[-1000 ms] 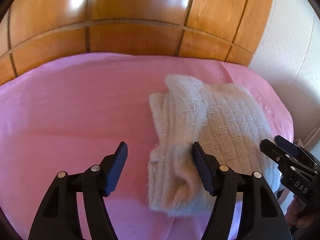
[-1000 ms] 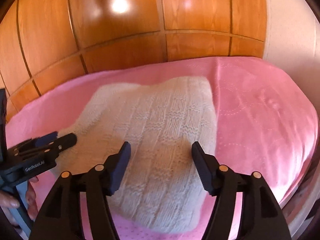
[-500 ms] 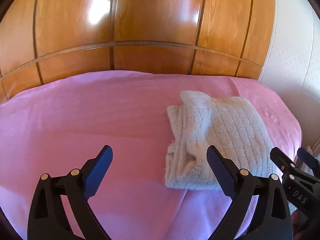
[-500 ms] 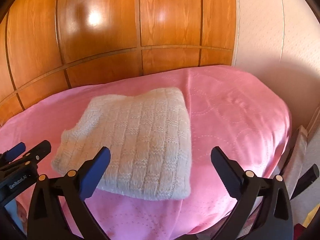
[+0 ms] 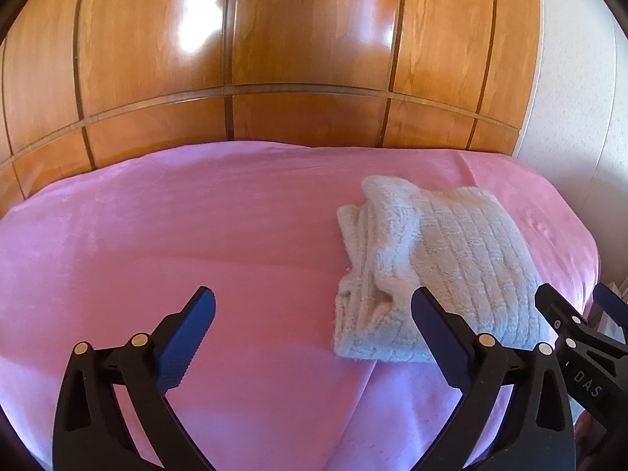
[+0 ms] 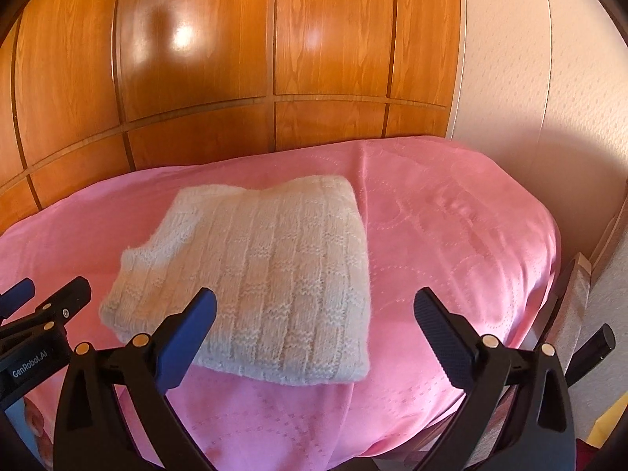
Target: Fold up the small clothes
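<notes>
Right wrist: folded sweater (image 6: 267, 274) lies beyond the left-side fingers (image 6: 196, 325).

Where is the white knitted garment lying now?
The folded white knitted garment lies on the pink bedspread, near the wooden headboard; in the left wrist view it is at the right.

My black grippers carry dark blue ridged pads (image 5: 187, 339). The folded cream-white knitted sweater (image 6: 271, 274) shows a ribbed basket-weave check. Under it, the pink bedspread (image 6: 451, 235) bears faint dotted stitched curves. Behind stands glossy orange-brown wood-grain panelling (image 5: 306, 39).
</notes>
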`<state>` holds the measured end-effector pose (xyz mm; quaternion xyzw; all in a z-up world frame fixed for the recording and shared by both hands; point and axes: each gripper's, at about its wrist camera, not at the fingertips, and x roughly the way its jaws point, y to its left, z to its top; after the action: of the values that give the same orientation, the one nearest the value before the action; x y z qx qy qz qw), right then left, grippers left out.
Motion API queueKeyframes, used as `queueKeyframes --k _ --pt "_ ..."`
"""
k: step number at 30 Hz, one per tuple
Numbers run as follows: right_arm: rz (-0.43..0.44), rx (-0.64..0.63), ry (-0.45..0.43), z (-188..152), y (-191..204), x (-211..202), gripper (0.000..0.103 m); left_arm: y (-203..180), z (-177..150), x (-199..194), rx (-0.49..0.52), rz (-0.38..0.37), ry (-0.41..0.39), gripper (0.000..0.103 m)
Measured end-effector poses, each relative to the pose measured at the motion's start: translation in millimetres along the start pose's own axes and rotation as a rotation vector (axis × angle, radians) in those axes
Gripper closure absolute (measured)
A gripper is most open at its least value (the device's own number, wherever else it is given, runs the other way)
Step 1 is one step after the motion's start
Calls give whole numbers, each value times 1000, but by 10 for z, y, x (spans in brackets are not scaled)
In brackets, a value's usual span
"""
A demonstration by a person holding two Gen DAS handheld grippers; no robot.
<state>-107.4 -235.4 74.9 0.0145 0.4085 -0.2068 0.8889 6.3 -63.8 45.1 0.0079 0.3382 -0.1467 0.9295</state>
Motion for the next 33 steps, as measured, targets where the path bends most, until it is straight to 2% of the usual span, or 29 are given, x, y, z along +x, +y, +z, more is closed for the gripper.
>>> queueKeyframes --k 23,33 --pt "-2 6 9 -50 59 -6 3 -49 -20 -54 15 18 -26 4" --pt "5 11 6 -23 13 33 3 -87 -10 -121 30 -2 -49 4"
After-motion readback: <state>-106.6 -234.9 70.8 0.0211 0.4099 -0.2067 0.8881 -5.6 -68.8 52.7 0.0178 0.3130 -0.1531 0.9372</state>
